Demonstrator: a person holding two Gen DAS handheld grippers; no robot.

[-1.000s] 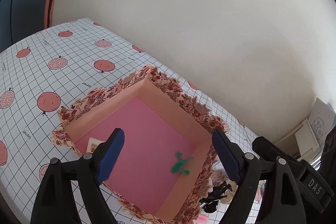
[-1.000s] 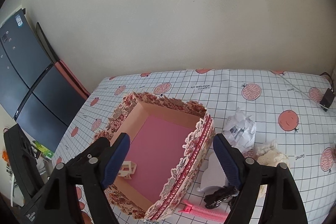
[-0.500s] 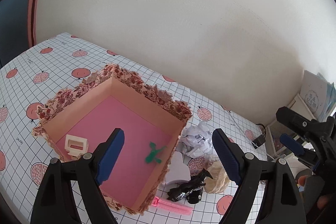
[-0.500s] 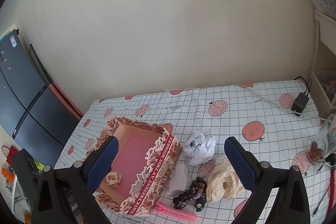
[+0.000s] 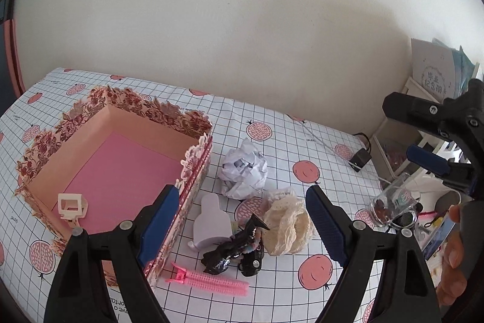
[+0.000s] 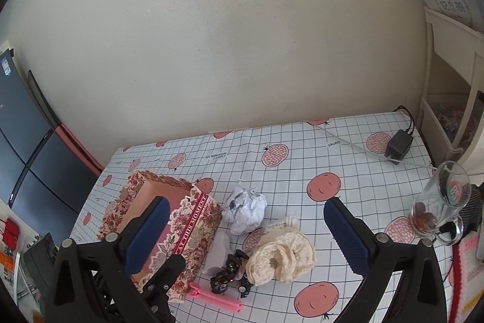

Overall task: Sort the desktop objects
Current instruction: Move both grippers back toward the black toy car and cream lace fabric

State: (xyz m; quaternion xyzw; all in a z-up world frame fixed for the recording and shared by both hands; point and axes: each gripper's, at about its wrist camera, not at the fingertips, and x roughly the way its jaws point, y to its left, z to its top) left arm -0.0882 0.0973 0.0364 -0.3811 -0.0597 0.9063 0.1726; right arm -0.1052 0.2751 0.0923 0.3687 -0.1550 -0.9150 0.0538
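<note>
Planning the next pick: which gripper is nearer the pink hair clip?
Left. The left gripper hovers just behind the pink hair clip; the right gripper hangs higher, farther back.

One box (image 5: 193, 159) on the cloth, with one cream clip (image 5: 71, 206) inside it. Just right of the box: one paper ball (image 5: 245, 168), one lilac card (image 5: 210, 223), one lace scrunchie (image 5: 286, 224), one black toy (image 5: 239, 250), one pink comb (image 5: 208, 282). Far right of the box, one glass (image 6: 438, 202) and one adapter (image 6: 399, 146).
</note>
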